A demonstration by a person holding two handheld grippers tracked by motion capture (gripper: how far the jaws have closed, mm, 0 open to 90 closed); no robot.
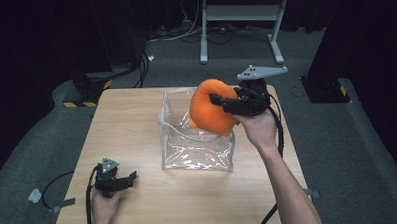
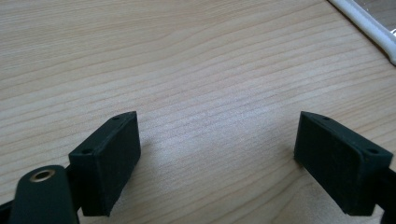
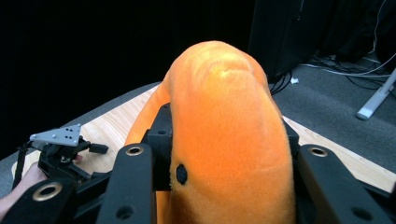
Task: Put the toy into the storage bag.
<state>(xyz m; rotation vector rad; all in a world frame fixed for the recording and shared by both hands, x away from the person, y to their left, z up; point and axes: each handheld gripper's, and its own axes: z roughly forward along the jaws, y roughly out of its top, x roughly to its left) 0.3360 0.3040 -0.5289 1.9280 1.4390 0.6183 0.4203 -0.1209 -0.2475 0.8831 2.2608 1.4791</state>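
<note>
Clamping an orange plush toy (image 1: 212, 107) between its 2 black jaws, the right hand-held gripper (image 1: 225, 102) hangs above the far right part of the bench (image 1: 127, 124), with the toy raised over the open top of a clear plastic bag (image 1: 197, 144). From the right gripper view the plush toy (image 3: 224, 140) bulges up between the jaws, its soft body squeezed on both sides, and a small black dot shows low on its front. The bag stands upright near the middle of the bench, a little toward the right edge, its far rim just under the toy. Whether the toy touches that rim cannot be told. The left hand-held gripper (image 1: 120, 181) rests at the near left corner of the bench, well apart from the bag. In its own view, the left hand-held gripper (image 2: 217, 158) has its jaws spread wide with bare wood between them.
</note>
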